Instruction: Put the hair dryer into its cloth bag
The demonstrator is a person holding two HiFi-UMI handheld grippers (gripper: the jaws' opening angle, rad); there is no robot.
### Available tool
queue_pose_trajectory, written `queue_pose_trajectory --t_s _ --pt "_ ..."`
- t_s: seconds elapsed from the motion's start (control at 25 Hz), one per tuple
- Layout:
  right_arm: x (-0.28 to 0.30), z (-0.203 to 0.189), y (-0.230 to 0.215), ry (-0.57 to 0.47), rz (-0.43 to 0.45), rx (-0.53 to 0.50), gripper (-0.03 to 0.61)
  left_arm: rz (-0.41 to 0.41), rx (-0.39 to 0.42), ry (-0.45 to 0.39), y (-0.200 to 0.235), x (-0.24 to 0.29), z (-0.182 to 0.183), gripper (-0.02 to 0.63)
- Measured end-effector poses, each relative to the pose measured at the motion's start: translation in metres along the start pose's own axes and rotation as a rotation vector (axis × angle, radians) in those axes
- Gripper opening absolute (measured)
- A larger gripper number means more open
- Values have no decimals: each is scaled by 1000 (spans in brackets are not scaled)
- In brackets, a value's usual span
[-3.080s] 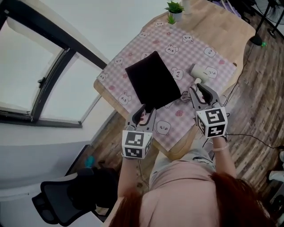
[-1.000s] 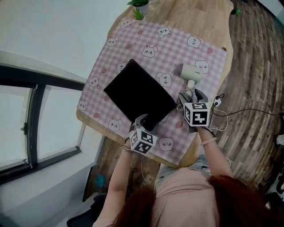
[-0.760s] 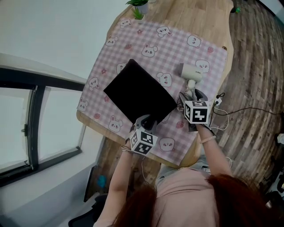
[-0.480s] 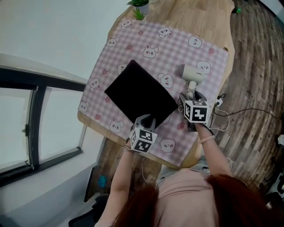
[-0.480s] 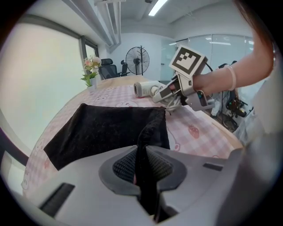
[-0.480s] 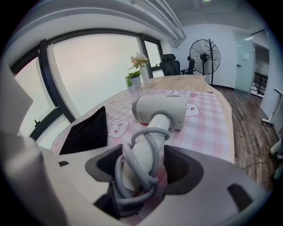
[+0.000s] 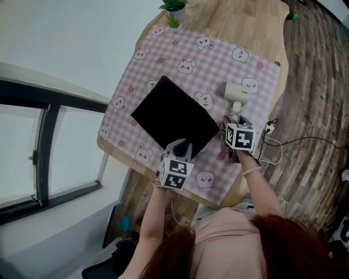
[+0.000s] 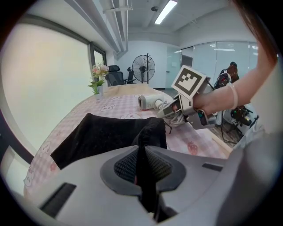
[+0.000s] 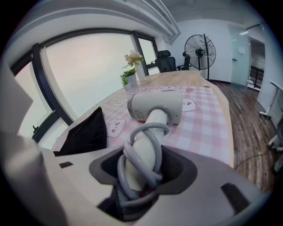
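Head view, looking steeply down on a wooden table (image 7: 248,22) covered by a pink checked cloth (image 7: 218,60) printed with small animal faces. The left claw (image 7: 182,146) is clenched on the near corner of a flat black cloth bag (image 7: 173,117), and the rest of the bag spreads away from that claw across the cloth. The left gripper view shows its jaws (image 8: 142,154) pressed together on a thin edge of the black fabric (image 8: 101,137), having just been closing. The pinched edge stands up in a fold just ahead of the claw. To the right of the left claw, the right claw (image 7: 234,117) reaches toward a white hair dryer (image 7: 235,91) that lies on the cloth, its body just beyond the claw's tips and its handle pointing back into them. The right gripper view shows the handle, wound with a grey cord (image 9: 146,132), sitting between the jaws (image 9: 141,176). The jaws have just been closing, and their pads grasp the wrapped handle on both sides. The dryer's body (image 9: 154,106) rests on the cloth ahead of the claw, and the bag (image 9: 86,130) lies to its left, apart from the dryer. A small potted plant (image 7: 174,6) stands at the far end of the table, well beyond both claws.
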State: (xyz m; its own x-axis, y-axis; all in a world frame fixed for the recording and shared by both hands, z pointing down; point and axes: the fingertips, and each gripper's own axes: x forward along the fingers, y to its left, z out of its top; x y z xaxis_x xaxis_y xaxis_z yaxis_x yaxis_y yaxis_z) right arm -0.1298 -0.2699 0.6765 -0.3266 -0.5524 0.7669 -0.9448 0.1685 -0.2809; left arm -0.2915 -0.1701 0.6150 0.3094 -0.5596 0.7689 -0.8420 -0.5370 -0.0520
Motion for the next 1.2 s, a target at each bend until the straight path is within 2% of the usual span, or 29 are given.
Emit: queue_pose_trajectory --t_s 0.24,0.56,0.92,1.2 --pt "-14 10 -6 -41 3 -61 207 39 -26 -33 5 -7 19 38" --pt "-39 25 -6 -103 48 -88 204 91 -18 -59 10 -15 36 38" --pt "-72 29 -6 -120 121 -151 206 157 -10 -90 7 -23 54 38" --pt "-92 17 -2 -105 191 -214 204 209 -6 -106 2 -28 59 40"
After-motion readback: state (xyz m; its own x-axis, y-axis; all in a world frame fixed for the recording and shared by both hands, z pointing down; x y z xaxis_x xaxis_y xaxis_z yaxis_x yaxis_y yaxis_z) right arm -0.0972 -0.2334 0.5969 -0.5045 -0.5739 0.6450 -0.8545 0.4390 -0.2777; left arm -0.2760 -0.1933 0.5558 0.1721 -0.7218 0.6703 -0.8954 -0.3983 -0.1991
